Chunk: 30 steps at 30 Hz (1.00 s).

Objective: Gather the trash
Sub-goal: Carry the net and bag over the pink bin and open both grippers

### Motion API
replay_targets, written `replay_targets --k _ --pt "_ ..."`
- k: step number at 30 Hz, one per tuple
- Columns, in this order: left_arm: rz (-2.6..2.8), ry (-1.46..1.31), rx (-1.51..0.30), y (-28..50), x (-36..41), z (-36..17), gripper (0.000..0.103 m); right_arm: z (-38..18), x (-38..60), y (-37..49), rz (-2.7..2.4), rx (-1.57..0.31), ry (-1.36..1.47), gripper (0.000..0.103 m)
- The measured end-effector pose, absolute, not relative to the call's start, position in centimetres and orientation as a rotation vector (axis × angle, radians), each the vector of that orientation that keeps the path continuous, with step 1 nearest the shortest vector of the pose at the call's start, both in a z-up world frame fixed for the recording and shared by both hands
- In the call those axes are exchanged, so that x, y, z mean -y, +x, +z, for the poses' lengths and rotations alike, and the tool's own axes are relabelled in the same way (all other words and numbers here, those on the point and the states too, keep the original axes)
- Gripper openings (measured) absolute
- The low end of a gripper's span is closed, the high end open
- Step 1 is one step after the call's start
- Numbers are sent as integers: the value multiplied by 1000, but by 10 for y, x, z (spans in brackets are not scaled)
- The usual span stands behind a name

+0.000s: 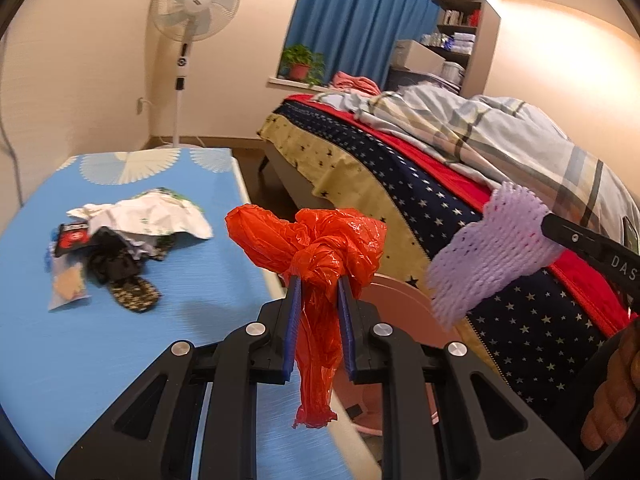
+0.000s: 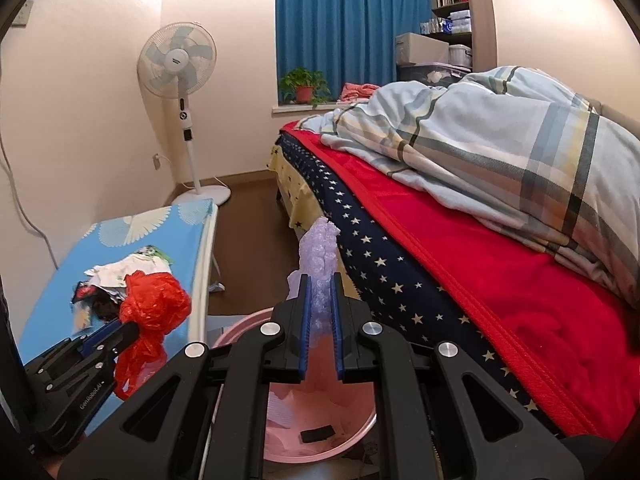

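My left gripper [image 1: 319, 280] is shut on a crumpled orange plastic bag [image 1: 316, 248], held above the table's right edge; it also shows in the right wrist view [image 2: 154, 304]. My right gripper [image 2: 321, 278] is shut on a purple foam net sleeve [image 2: 320, 256], also seen in the left wrist view [image 1: 480, 256]. Both are held over a pink trash bin [image 2: 320, 432] on the floor between table and bed. A pile of trash [image 1: 120, 236], paper, wrappers and dark scraps, lies on the blue table [image 1: 100, 340].
A bed [image 2: 460, 240] with red and starred blankets and a plaid quilt fills the right. A standing fan [image 2: 178, 64] is in the far corner. A potted plant [image 2: 304, 88] sits on the windowsill by blue curtains. Brown floor lies between table and bed.
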<state>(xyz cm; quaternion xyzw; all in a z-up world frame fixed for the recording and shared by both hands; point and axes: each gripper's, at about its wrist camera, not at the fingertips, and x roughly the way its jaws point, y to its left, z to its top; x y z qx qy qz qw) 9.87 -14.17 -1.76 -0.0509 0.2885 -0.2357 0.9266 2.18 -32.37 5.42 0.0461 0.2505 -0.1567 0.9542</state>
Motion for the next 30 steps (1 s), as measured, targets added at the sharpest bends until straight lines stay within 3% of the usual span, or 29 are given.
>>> replay_targets --k 30 --pt "-582 -51 -717 122 201 -58 19 29 327 38 -444 -594 27 12"
